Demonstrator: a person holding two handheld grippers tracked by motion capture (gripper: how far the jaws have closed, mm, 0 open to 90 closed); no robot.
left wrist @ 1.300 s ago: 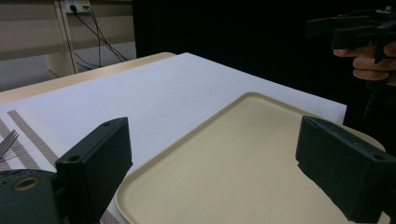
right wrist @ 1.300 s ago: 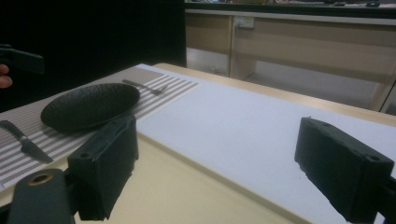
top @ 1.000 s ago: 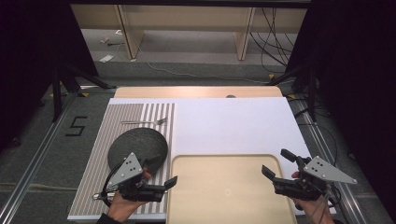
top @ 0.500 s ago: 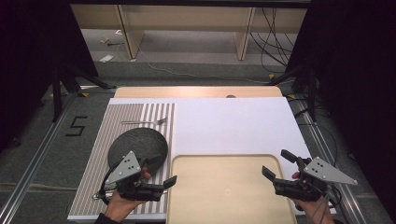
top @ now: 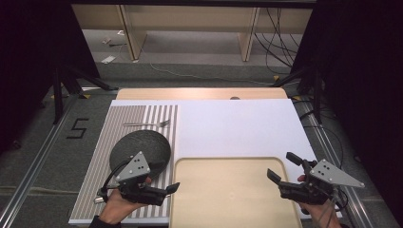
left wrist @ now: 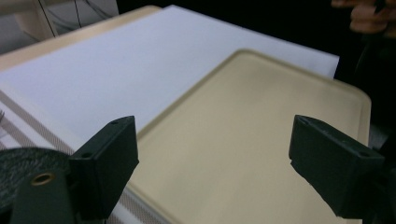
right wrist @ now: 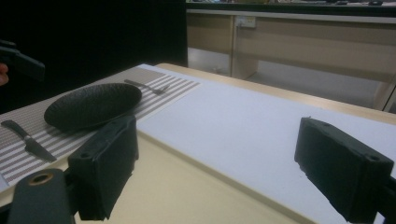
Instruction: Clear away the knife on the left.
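- High view, nearest first: we find the left gripper (top: 164, 190) held low beside the left edge of the beige tray (top: 233, 164), jaws wide and empty; in the left gripper view the tray's bare surface lies between them.
- The right gripper (top: 280, 168) stands at the tray's right edge, jaws likewise wide apart with nothing between them.
- A knife (right wrist: 25, 140) lies on the striped placemat (top: 95, 161) left of the tray, near the left hand (top: 116, 206), seen in the right gripper view.
- The black plate (top: 142, 147) sits on that mat just left of the tray's far-left corner, close ahead of the left gripper and untouched.
- A fork (top: 147, 124) rests beyond the plate, farther from the tray.
- We judge the step in hand to be a reach for the plate. We advise keeping the jaws wide, approaching low along the mat, and taking the near rim squarely, one jaw under and one over.
- Risk noted: the rim looks shallow and may slip from a tilted grip; the knife lies close and should not be dragged.
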